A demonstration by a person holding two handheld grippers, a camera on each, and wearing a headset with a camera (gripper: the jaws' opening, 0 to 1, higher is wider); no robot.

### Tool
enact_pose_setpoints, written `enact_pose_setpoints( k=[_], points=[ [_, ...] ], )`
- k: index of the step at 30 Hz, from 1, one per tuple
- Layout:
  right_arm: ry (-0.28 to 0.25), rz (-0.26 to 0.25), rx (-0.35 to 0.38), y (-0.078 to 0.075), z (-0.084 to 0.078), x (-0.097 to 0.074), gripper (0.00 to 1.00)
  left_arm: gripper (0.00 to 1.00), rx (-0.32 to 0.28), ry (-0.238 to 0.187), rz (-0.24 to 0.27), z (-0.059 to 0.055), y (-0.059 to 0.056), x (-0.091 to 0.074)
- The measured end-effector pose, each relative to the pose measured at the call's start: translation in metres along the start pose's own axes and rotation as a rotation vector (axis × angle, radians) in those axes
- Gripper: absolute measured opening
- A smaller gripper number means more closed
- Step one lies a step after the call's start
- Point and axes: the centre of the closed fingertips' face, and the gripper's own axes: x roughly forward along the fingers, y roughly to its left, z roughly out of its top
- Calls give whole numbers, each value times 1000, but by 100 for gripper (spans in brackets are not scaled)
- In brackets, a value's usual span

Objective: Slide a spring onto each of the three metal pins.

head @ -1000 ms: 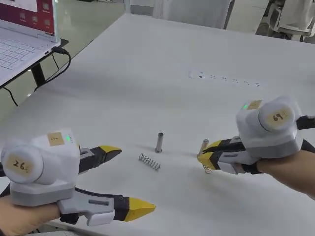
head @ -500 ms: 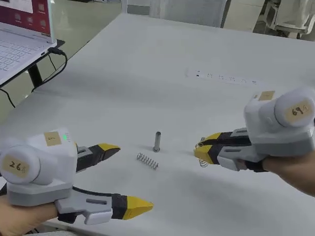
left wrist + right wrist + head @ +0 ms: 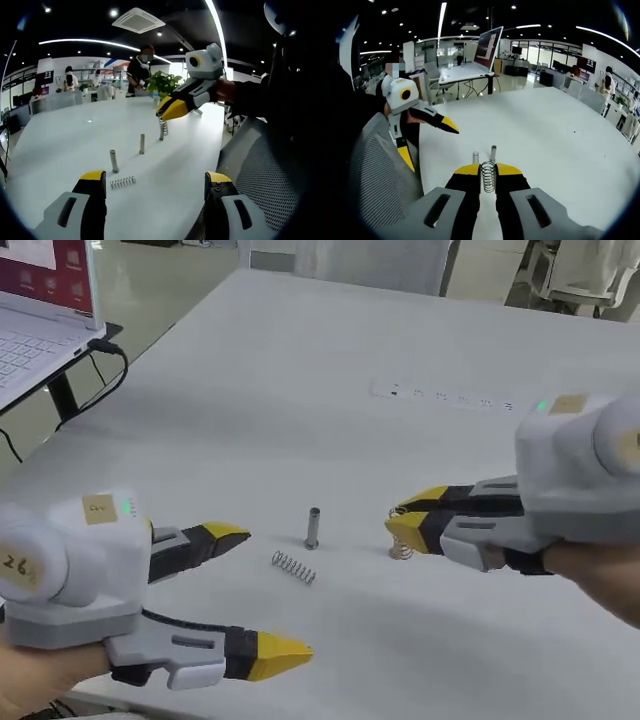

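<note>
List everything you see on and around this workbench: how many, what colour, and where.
Table: one, white, holding the parts.
Metal pins: two, grey, standing upright mid-table.
Loose spring: one, silver, lying flat beside a pin.
Held spring: one, silver, clamped in the fingers of the right gripper.
Power strip: one, white, far side of the table.
Laptop: one, white, open, left of the table.
Cable: one, black, plugged into the laptop.
Mesh chair: one, grey, at the table's near edge.
Left gripper: white body, black fingers with yellow tips, open.
Right gripper: same colours, shut on the held spring.
</note>
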Motion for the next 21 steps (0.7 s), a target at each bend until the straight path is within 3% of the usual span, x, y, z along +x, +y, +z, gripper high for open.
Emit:
enact_pose_setpoints(
  k=[14, 21],
  points=[
    [-68, 5, -38, 13, 32, -11, 8, 75, 64, -30, -80, 37, -9, 16],
    [-98, 18, -49, 19, 46, -13, 8, 69, 74, -90, -110, 59, -14, 19]
  ],
)
